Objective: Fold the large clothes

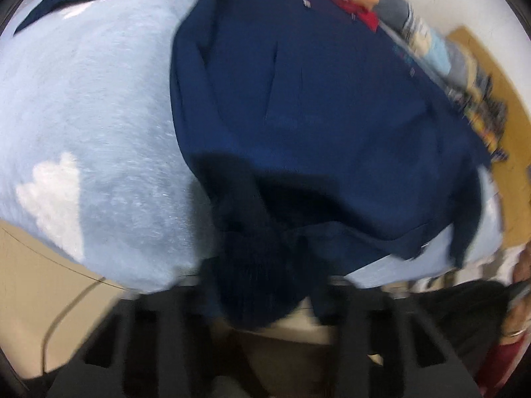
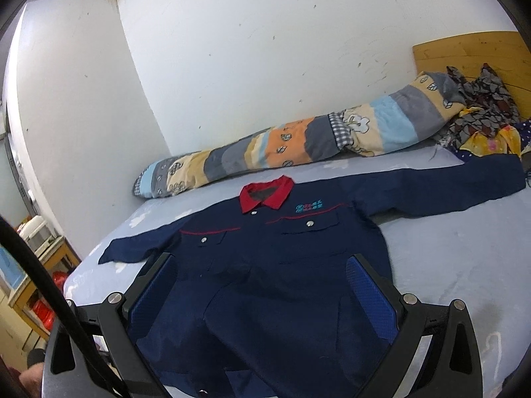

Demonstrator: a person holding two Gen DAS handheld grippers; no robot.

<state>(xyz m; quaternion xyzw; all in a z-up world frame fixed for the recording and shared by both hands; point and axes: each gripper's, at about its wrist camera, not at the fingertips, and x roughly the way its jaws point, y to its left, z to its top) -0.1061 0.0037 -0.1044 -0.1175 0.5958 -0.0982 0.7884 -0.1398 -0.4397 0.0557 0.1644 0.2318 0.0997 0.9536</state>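
Observation:
A large navy work jacket (image 2: 282,265) with a red collar (image 2: 267,194) lies face up on a light blue bed sheet (image 2: 464,265), sleeves spread out. My right gripper (image 2: 262,272) is open just above the jacket's lower front, with its blue pads (image 2: 368,292) apart and nothing between them. In the blurred left wrist view the jacket (image 1: 315,116) fills the frame. My left gripper (image 1: 262,285) has a bunch of its dark hem fabric between the fingers, which hides the tips.
A rolled patchwork quilt (image 2: 298,146) lies along the white wall behind the jacket. Patterned clothes (image 2: 481,112) pile by the wooden headboard (image 2: 471,53) at the right. A shelf with red items (image 2: 36,298) stands left of the bed.

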